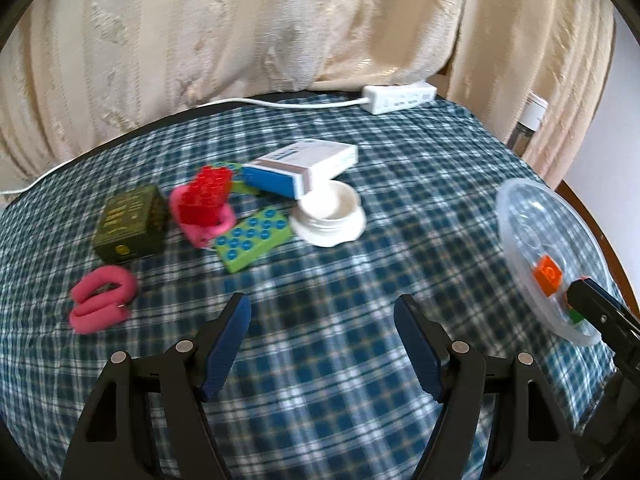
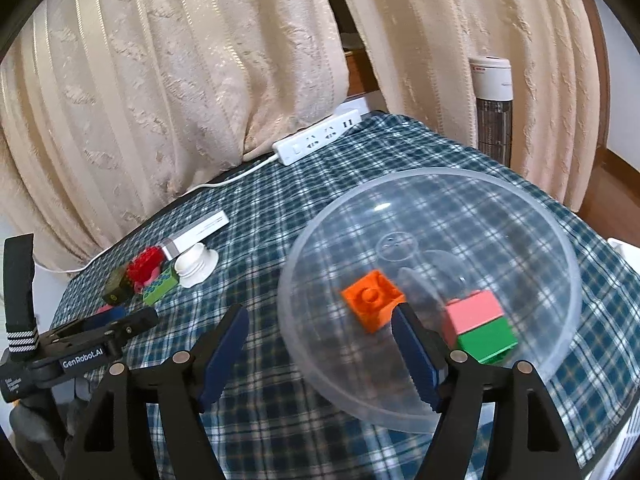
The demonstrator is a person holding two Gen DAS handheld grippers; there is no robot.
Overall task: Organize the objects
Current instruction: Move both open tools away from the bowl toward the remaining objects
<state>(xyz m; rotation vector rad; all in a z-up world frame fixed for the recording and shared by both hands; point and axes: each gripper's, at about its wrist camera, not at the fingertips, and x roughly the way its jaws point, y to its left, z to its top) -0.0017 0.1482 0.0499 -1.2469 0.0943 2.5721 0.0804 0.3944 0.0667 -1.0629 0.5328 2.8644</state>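
A clear plastic bowl (image 2: 460,208) holds an orange brick (image 2: 372,300) and a pink brick stacked on a green one (image 2: 480,328). My right gripper (image 2: 320,336) is open and empty, its right finger over the bowl's near rim beside the orange brick. My left gripper (image 1: 322,328) is open and empty above the checked cloth, in front of a pile: a red brick (image 1: 204,196) on a pink ring (image 1: 208,228), a green studded plate (image 1: 252,240), a dark green box (image 1: 128,224), a blue-white box (image 1: 300,168), a white jar (image 1: 328,216), and a pink loop (image 1: 102,298).
A white power strip (image 2: 316,136) with its cable lies at the table's far edge against cream curtains (image 2: 200,80). The bowl (image 1: 548,252) sits near the table's right edge. A white fan tower (image 2: 492,92) stands behind the table.
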